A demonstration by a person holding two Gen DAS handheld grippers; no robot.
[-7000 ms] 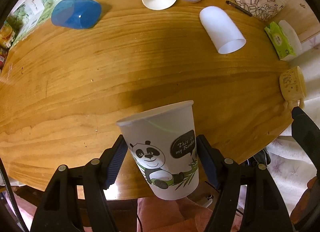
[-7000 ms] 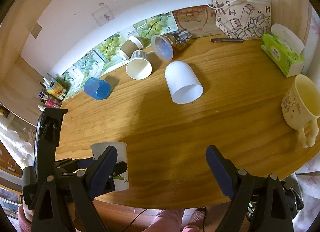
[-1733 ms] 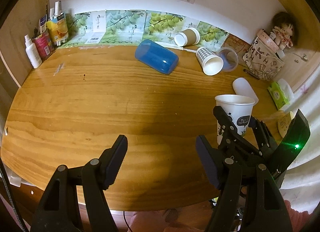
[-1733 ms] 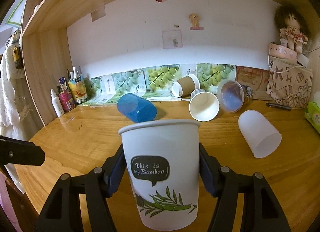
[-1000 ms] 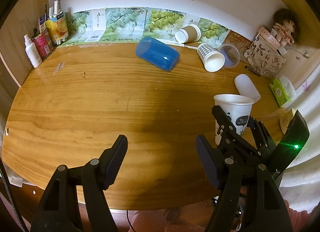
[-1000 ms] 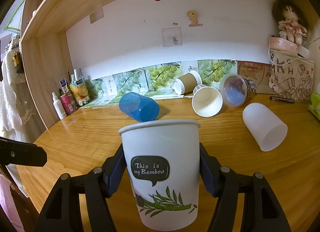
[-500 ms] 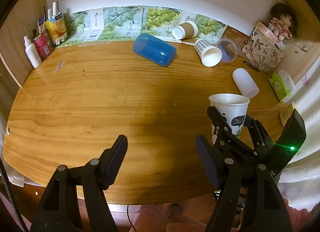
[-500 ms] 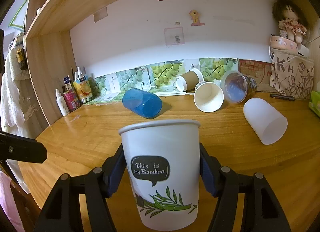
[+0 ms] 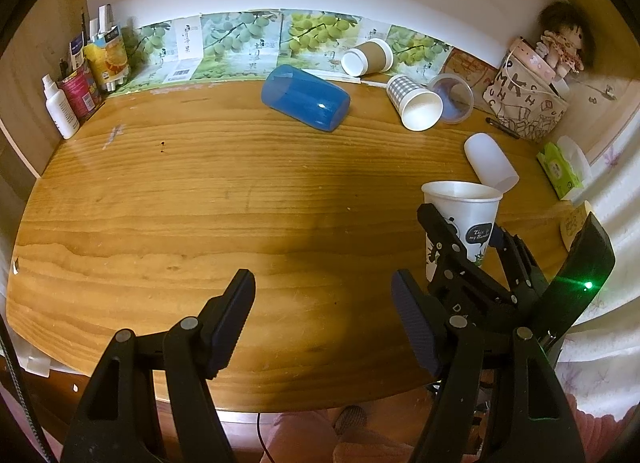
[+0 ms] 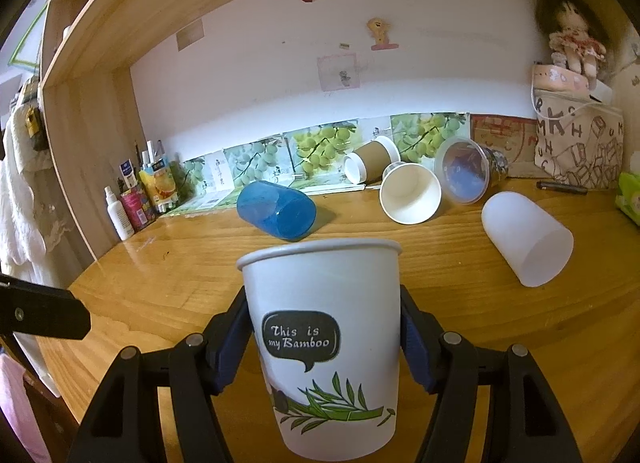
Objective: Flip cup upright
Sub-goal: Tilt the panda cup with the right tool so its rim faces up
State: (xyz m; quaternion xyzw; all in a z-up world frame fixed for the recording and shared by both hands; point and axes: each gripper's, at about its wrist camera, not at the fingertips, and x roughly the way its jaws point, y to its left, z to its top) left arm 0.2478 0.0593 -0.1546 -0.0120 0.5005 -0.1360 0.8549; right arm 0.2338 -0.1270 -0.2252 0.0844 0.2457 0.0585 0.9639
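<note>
The white paper panda cup (image 10: 324, 339), printed "This is my Bamboo", is upright, mouth up, between the jaws of my right gripper (image 10: 322, 337), which is shut on it over the wooden table (image 10: 460, 303). In the left wrist view the same cup (image 9: 464, 219) shows at the right, held by the right gripper (image 9: 466, 241) near the table's right edge. My left gripper (image 9: 324, 319) is open and empty above the table's front edge (image 9: 120, 323).
Several cups lie on their sides at the back: a blue tumbler (image 9: 306, 97), a brown paper cup (image 9: 368, 57), a checked paper cup (image 9: 414, 103), a clear cup (image 9: 454, 97) and a white plastic cup (image 9: 490, 161). Bottles (image 9: 84, 83) stand back left; a printed bag (image 9: 526, 107) and tissue pack (image 9: 560, 169) at right.
The right gripper keeps the cup upright and has shifted only slightly. The left gripper stays open with a small drift of view.
</note>
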